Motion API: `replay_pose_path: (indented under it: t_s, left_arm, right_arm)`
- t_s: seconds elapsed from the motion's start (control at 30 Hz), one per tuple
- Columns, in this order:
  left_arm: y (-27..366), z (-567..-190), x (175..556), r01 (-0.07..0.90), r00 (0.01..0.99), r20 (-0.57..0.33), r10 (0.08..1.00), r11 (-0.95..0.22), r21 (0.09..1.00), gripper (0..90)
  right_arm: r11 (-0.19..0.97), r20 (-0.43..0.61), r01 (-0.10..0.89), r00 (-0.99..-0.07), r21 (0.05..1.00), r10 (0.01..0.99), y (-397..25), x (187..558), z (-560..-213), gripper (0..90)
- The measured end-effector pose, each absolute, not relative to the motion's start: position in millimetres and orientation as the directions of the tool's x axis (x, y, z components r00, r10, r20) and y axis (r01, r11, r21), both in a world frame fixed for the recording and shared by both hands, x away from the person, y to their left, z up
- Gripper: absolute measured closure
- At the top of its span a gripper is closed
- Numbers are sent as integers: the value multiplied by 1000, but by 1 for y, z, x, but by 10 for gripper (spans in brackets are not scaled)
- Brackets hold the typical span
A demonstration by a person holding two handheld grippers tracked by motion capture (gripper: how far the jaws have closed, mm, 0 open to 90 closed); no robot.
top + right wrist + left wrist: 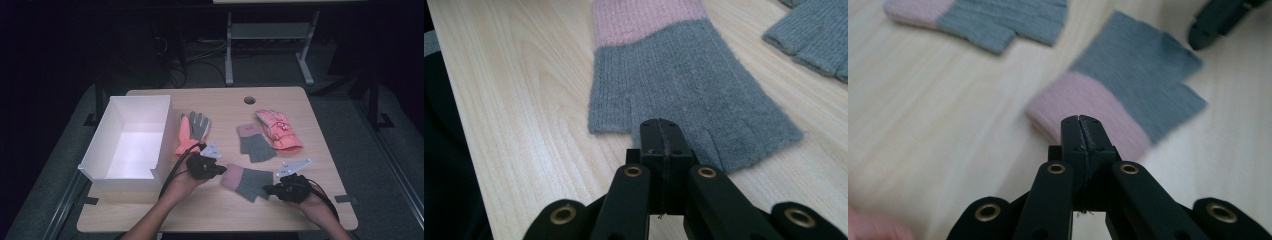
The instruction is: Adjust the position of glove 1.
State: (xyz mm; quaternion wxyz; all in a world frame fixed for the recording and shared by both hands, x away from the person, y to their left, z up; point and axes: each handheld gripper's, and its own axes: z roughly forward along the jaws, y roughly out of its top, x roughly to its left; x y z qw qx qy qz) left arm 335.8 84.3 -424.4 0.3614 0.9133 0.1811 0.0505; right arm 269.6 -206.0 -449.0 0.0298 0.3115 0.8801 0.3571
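Grey glove with a pink cuff (pixel 247 181) lies flat on the desk (pixel 220 210), close to the front edge and a bit toward the right side. Its pink cuff points to the left tool (pixel 221 169) and its short grey finger ends point to the right tool (pixel 267 190).

In the left gripper view, the left tool (pixel 1081 121) has its two black jaws pressed together. The tips sit right at the pink cuff (pixel 1088 111), but I cannot tell if they pinch the wool or only touch it.

In the right gripper view, the right tool (pixel 663 125) also has its jaws pressed together. The tips sit at the grey finger end of the glove (pixel 689 95), and I cannot tell if any wool is caught between them.

A second grey and pink glove (pixel 255 142) lies farther back, near the middle of the desk. Just beside it, toward the right edge, is a puffy pink glove (pixel 279 129). An orange and grey glove (pixel 192 131) lies next to a white box (pixel 131 172) that stands along the left edge. The box is open on top.
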Motion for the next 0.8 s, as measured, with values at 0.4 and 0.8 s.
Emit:
replay_pose_path:
  t_s: [0.4, 0.8]
  left_arm:
    - [45, -444, 370, 293, 937, -47, 347, -705, 646, 896]
    - [60, -447, 358, 320, 934, -73, 349, -728, 607, 897]
  right_arm:
    - [568, 181, 542, -803, 619, 568, -205, 269, -455, 900]
    - [583, 176, 545, -803, 602, 569, -201, 271, -457, 900]
